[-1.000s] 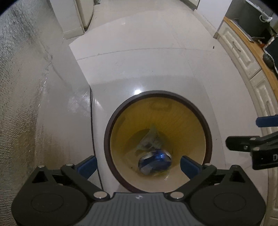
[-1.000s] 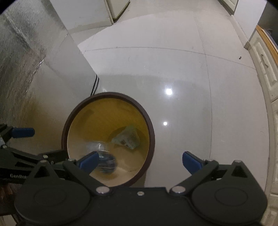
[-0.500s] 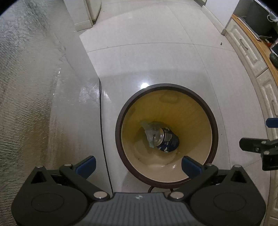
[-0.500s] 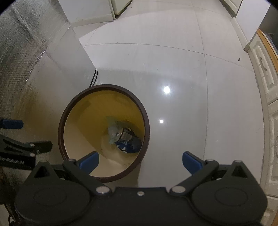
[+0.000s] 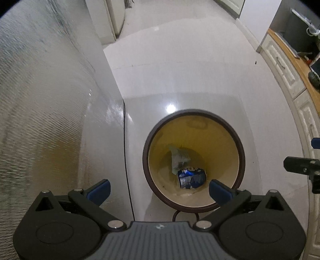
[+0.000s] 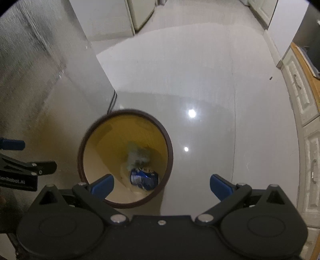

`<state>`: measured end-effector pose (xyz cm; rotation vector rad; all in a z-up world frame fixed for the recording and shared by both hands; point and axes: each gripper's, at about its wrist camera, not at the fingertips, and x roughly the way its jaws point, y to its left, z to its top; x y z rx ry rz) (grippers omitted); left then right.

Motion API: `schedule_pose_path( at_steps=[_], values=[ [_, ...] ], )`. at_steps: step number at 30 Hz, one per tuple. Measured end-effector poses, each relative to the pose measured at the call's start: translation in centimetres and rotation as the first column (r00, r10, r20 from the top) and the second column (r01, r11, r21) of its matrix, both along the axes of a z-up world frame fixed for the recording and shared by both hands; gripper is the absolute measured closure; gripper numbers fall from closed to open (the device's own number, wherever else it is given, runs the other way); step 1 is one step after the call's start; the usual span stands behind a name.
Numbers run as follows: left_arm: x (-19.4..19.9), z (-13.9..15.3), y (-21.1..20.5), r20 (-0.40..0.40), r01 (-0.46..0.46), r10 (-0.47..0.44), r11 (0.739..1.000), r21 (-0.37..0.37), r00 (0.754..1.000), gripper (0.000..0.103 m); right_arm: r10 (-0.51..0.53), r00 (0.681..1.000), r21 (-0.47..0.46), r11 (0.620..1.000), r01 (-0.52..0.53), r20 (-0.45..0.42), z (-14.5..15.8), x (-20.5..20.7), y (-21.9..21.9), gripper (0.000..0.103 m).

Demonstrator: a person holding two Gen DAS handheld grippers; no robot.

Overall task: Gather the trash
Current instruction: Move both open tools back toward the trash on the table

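Note:
A round bin (image 5: 240, 160) with a dark brown rim and yellow inside stands on the pale tiled floor. At its bottom lie a crushed blue can (image 5: 192, 178) and a crumpled clear wrapper (image 5: 178, 156). My left gripper (image 5: 159, 190) hangs open above the bin's near left rim, empty. In the right wrist view the same bin (image 6: 170, 152) sits lower left, holding the can (image 6: 144, 178) and wrapper (image 6: 137, 155). My right gripper (image 6: 162, 185) is open and empty, above the bin's right rim.
A tall textured metallic panel (image 5: 44, 104) fills the left side, with a black cable (image 5: 126, 160) running down its edge. White cabinets with a wooden top (image 5: 288, 66) line the right. A white appliance (image 6: 140, 14) stands at the far end of the floor.
Both grippers have risen and pulled back from the bin, which now looks smaller and lower. The blue can dropped into the bin and has settled on its side at the bottom.

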<state>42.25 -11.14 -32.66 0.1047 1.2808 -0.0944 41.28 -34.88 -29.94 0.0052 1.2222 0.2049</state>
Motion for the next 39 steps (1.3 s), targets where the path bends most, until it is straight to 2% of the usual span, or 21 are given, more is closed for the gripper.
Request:
schedule_pose_path(
  at_steps=[13, 23, 29, 33, 39],
  values=[
    [-3.6, 7.4, 0.2, 0.147, -0.002, 0.005, 1.000, -0.021, 0.989, 0.000, -0.023, 0.989, 0.004, 1.000, 0.022, 0.145, 6.7, -3.7, -0.8, 0.000],
    [-7.2, 14.3, 0.7, 0.301, 0.017, 0.000, 0.998, -0.053, 0.954, 0.000, 0.000, 0.943, -0.001, 1.000, 0.000, 0.332, 13.4, -6.8, -1.0, 0.000],
    [-9.4, 19.3, 1.5, 0.425, 0.020, 0.010, 0.998, -0.066, 0.905, 0.000, -0.001, 0.899, 0.021, 1.000, -0.009, 0.438, 17.5, -8.0, -0.6, 0.000],
    [-11.0, 22.8, 2.3, 0.494, 0.031, 0.021, 0.995, -0.097, 0.869, 0.000, -0.006, 0.854, 0.046, 0.999, -0.021, 0.520, 20.6, -9.2, 0.1, 0.000],
    [-13.4, 28.3, 4.1, 0.619, 0.019, 0.035, 0.997, -0.081, 0.785, 0.000, -0.024, 0.775, 0.086, 0.995, -0.039, 0.632, 24.9, -10.5, 1.2, 0.000]
  ],
)
